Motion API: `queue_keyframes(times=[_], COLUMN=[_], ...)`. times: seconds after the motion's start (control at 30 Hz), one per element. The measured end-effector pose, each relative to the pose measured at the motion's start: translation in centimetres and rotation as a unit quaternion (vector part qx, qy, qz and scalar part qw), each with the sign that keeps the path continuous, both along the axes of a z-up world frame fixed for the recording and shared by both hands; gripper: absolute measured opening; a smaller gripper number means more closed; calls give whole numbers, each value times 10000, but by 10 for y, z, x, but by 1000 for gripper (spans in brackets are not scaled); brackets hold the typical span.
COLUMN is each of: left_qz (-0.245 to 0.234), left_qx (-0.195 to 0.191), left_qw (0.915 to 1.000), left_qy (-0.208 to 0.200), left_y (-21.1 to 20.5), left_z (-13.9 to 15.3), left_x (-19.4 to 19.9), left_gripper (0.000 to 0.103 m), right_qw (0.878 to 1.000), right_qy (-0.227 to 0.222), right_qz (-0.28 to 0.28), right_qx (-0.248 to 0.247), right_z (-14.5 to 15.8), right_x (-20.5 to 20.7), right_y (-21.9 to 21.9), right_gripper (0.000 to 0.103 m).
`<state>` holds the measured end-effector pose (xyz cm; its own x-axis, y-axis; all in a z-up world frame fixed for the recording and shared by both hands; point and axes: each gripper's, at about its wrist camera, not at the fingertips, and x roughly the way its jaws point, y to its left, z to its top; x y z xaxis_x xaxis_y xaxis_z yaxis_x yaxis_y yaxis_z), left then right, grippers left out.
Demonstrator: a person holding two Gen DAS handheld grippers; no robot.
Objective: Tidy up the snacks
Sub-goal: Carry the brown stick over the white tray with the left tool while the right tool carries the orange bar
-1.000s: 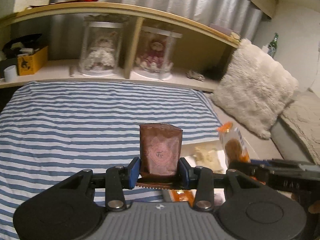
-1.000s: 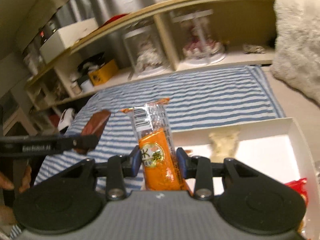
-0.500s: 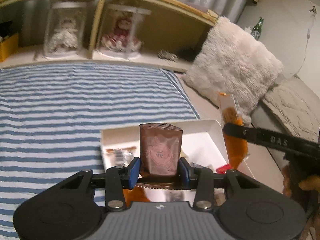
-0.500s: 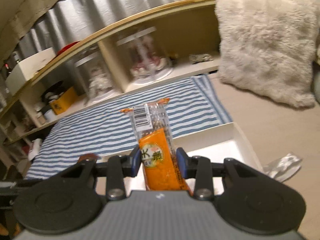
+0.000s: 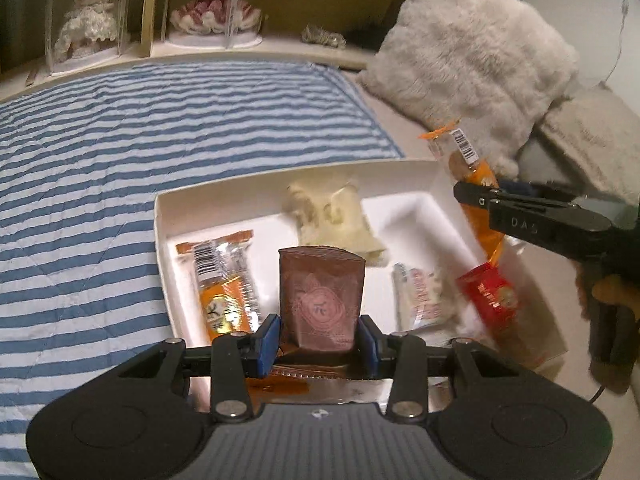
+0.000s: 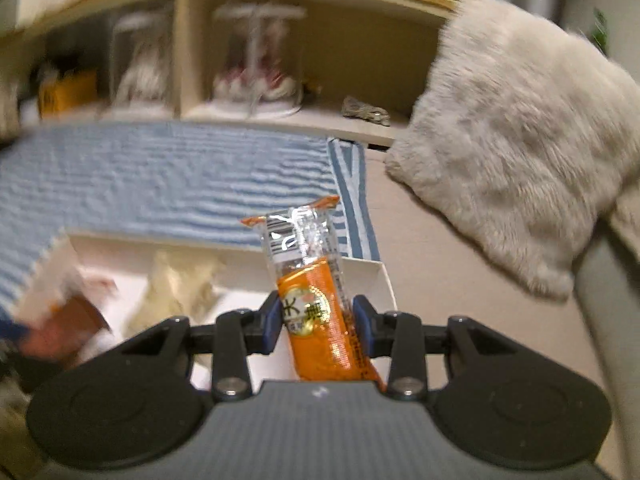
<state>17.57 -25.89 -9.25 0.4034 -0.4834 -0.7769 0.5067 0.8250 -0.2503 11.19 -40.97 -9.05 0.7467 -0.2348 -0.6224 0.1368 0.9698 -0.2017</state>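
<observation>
You can read "DAS" on the right gripper (image 5: 476, 200) arm, at 3 o'clock; snack wrapper print is illegible.

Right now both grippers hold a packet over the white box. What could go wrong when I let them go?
The right gripper holds its orange packet at the white box's far right corner; released there, it might tip over the wall onto the bed. The left gripper's brown packet hangs above packets already lying in the box, so it could land on the orange one. Both grippers crowd the same box and could bump.
</observation>
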Motion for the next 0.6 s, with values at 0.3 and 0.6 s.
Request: queue_keyframes(times=[0.3,0.6], left_qz=[-531,-1251], left_qx=[94,427], left_qw=[9984,9911], left_qy=[174,-136], left_y=[-11,-40], left_z=[-12,-10], left_x=[11,13], left_gripper=[44,44], right_qw=[9962,9959], right_qy=[538,813], right_qz=[430,-252], right_qx=[-539,311], right_z=[-36,-28], right_x=[23,16], right_y=[22,-8], right_gripper=[64,65])
